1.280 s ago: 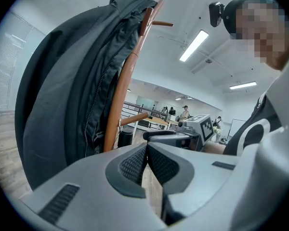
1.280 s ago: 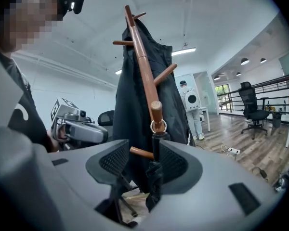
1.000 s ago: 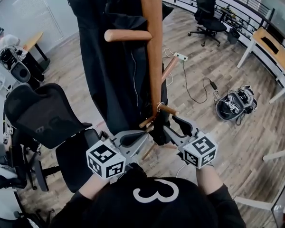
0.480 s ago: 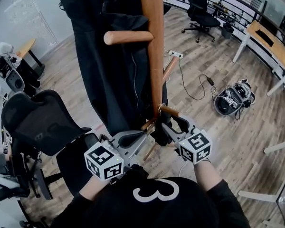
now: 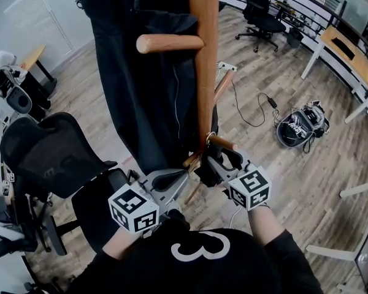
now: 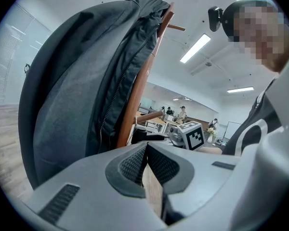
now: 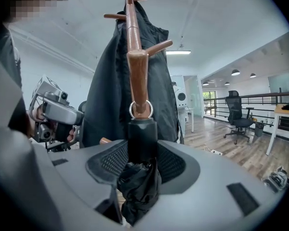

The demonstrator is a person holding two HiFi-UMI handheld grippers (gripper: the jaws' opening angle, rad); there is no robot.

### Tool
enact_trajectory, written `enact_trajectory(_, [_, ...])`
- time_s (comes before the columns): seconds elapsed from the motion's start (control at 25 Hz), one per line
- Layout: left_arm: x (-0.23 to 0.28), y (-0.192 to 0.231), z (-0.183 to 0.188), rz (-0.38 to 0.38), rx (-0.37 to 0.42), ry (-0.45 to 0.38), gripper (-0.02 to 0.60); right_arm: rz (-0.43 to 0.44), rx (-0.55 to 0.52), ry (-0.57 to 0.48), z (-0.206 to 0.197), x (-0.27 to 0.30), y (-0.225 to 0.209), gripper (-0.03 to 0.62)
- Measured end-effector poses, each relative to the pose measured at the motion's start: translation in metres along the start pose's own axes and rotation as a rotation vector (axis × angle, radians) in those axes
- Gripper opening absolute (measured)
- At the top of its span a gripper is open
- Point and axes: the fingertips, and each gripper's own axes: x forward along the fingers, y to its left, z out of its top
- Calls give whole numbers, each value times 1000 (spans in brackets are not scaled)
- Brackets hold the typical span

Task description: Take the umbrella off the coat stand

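Note:
A wooden coat stand [image 5: 203,60] rises in front of me with a black coat [image 5: 141,90] draped over it. A folded black umbrella [image 5: 204,169] hangs by a metal ring [image 7: 141,110] from a low peg [image 7: 137,76]. My right gripper [image 7: 142,163] is shut on the umbrella [image 7: 142,138] just below the ring, and black fabric bunches between its pads. My left gripper [image 5: 179,177] sits just left of the pole's lower part. In the left gripper view its jaws [image 6: 146,165] are shut with nothing held, and the coat [image 6: 86,90] fills the view.
A black office chair [image 5: 55,152] stands close on the left. On the wooden floor to the right lie a cable with a power strip [image 5: 228,67] and a bag [image 5: 300,127]. Desks [image 5: 349,48] and another chair [image 5: 260,17] stand further back.
My right gripper has edged left, closer to the stand's low peg and the umbrella. The left gripper has barely moved.

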Motion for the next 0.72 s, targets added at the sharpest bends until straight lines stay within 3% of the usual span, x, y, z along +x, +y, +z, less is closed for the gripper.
enact_trajectory(0.72, [-8, 14, -7, 39, -8, -8, 15, 11, 30, 14, -8, 13, -1, 192])
